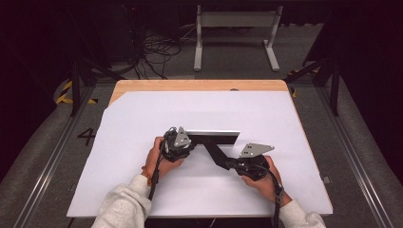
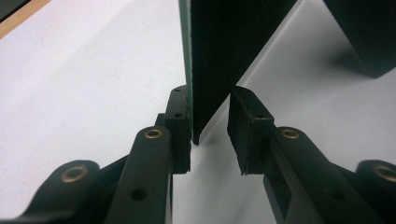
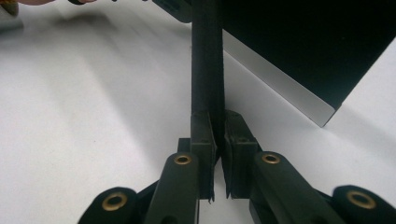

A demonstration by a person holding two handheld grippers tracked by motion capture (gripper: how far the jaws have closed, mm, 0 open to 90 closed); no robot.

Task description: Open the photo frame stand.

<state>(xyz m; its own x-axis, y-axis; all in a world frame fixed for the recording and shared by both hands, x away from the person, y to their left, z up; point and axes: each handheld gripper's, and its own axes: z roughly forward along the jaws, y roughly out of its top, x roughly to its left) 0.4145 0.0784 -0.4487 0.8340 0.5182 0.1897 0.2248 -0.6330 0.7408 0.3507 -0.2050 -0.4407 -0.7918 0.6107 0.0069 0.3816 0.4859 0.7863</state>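
You had 2 black boards standing on edge near the middle of the white table (image 1: 142, 190): the long board (image 1: 214, 138) ran left to right, the short board (image 1: 216, 153) slanted back toward your right hand. Your left gripper (image 2: 210, 126) straddled the long board's end, 1 pad touching, not clamped. Your right gripper (image 3: 218, 135) was clenched on the short board's edge. Both forearms angled inward.

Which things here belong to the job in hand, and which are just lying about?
In use: black board; black strip; left tongs; right tongs; white sheet.
Idle: cables; white frame, on the floor behind the table.
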